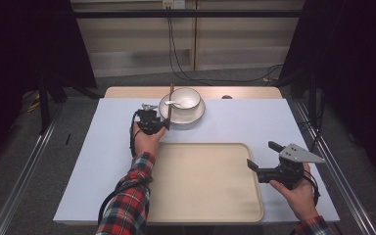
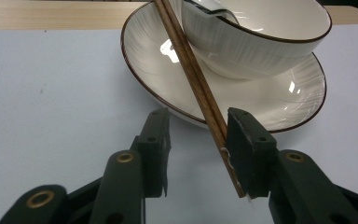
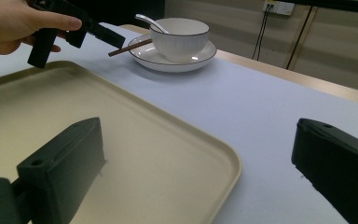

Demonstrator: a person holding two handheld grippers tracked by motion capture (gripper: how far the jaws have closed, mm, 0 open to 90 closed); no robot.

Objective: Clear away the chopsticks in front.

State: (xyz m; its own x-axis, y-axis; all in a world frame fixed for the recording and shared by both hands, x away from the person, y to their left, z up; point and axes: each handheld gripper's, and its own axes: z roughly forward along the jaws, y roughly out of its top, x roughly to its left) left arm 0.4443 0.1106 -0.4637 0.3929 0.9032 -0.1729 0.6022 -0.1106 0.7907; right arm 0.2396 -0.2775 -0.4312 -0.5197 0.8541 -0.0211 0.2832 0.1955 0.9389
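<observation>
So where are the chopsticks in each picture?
High view: chopsticks lie on the plate's left rim, beside the left gripper.
Left gripper view: middle, slanting down between the jaws.
Right gripper view: upper left, by the plate.
Shared landmark: the bowl.

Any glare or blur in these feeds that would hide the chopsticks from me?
Left gripper view: bright glare spots on the plate, but the chopsticks stay sharp between the left hand-held gripper jaws. Right gripper view: its own near jaws are soft, the bowl fairly clear. High view: dark surroundings, the table evenly lit, chopsticks small.
</observation>
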